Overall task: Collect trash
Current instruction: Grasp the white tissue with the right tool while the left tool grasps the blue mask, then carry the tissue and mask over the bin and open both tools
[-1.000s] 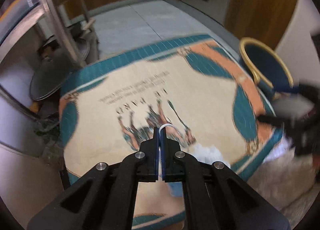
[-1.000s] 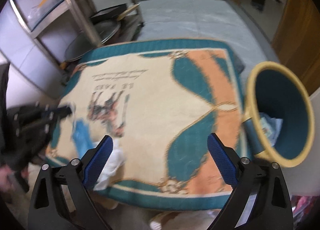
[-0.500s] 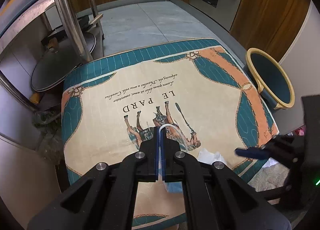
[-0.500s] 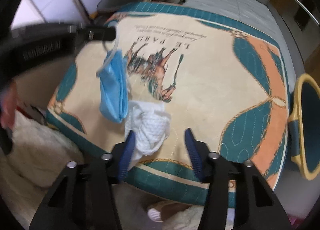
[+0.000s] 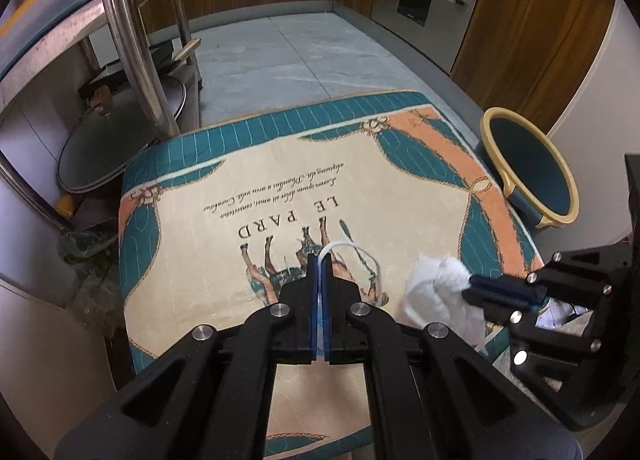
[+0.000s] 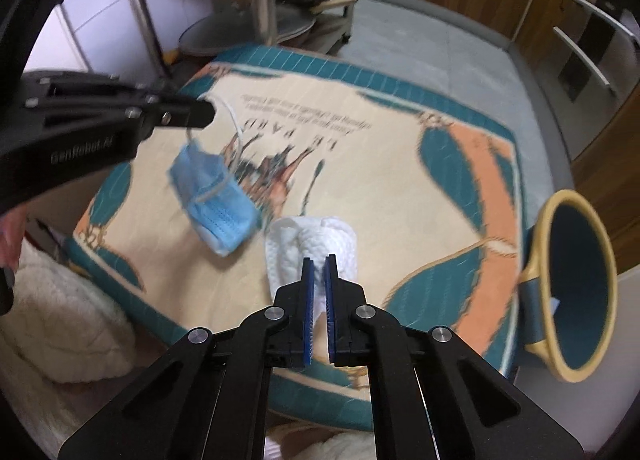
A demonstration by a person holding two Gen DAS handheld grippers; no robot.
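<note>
My left gripper (image 5: pixel 319 260) is shut on the white ear loop (image 5: pixel 348 248) of a blue face mask (image 6: pixel 216 200). In the right wrist view the mask hangs from that gripper (image 6: pixel 204 114) just above the printed mat (image 6: pixel 400 188). A crumpled white tissue (image 6: pixel 316 244) lies on the mat's near edge. My right gripper (image 6: pixel 319 260) is closing its jaws on it, and the pads pinch the tissue's near end. The left wrist view shows the same pinch, with the right gripper (image 5: pixel 470 289) on the tissue (image 5: pixel 432 292). A teal bin with a yellow rim (image 6: pixel 576 292) stands tilted right of the mat.
The mat (image 5: pixel 192 260) covers a low raised surface over a grey tiled floor. A steel rack (image 5: pixel 124 40) with dark pans stands to the left. Wooden cabinets and an oven (image 5: pixel 420 0) line the back. White fluffy fabric (image 6: pixel 60 320) lies below the mat's near left corner.
My right gripper swung left from near the bin to the tissue and closed from wide open onto it. The left gripper held still with the mask.
</note>
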